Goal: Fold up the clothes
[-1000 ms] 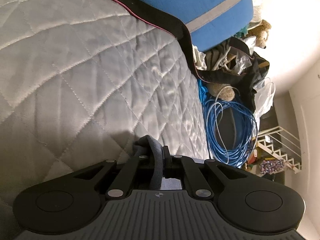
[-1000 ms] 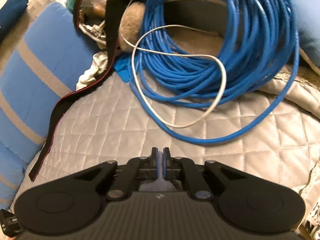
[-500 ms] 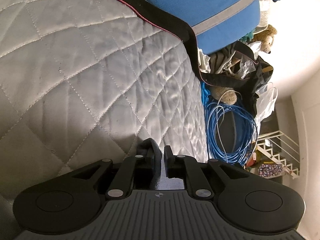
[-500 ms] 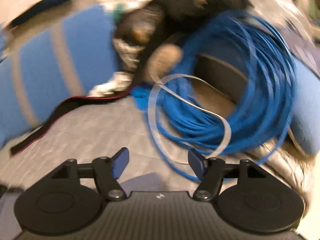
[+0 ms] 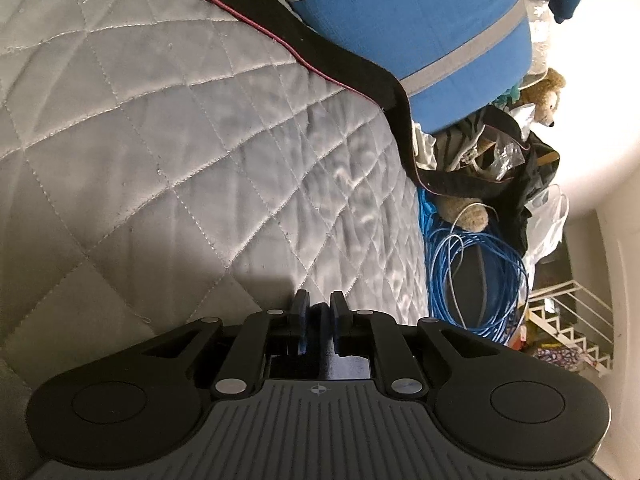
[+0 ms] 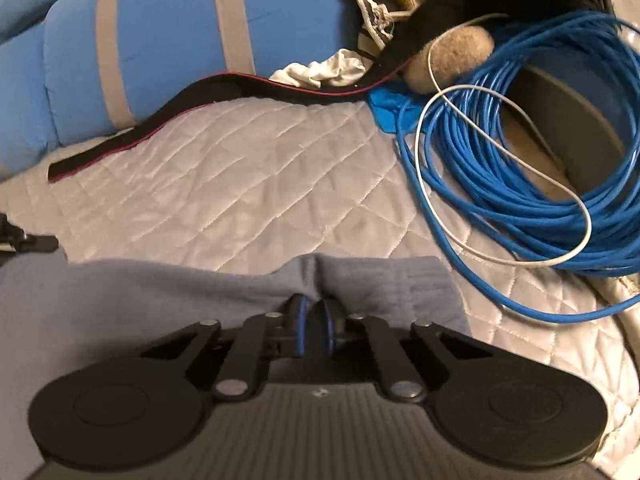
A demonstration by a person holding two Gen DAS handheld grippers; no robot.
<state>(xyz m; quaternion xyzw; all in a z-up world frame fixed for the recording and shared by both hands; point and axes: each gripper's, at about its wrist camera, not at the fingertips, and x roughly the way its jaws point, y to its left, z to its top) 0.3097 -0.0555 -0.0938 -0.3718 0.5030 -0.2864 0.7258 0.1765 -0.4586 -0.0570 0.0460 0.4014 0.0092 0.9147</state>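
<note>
A grey-blue garment [image 6: 168,296] lies flat on the quilted grey bedspread [image 6: 248,184] along the near edge of the right wrist view. My right gripper [image 6: 315,312] is shut on a pinch of this garment at its far edge. In the left wrist view my left gripper [image 5: 319,309] is nearly closed with a small dark fold of the garment [image 5: 320,312] between its fingers, low over the quilt [image 5: 180,140].
A blue cable coil [image 6: 532,152] with a white cable lies on the right. A blue pillow with grey stripes [image 6: 160,32], a black red-edged strap [image 6: 240,88], a plush toy [image 6: 448,56] and clutter sit at the back. White stairs [image 5: 568,320] show beyond the bed.
The right gripper opened, swung back, then shut again on the garment's edge, and the garment now lies spread out. The left gripper's jaws parted a little around the cloth.
</note>
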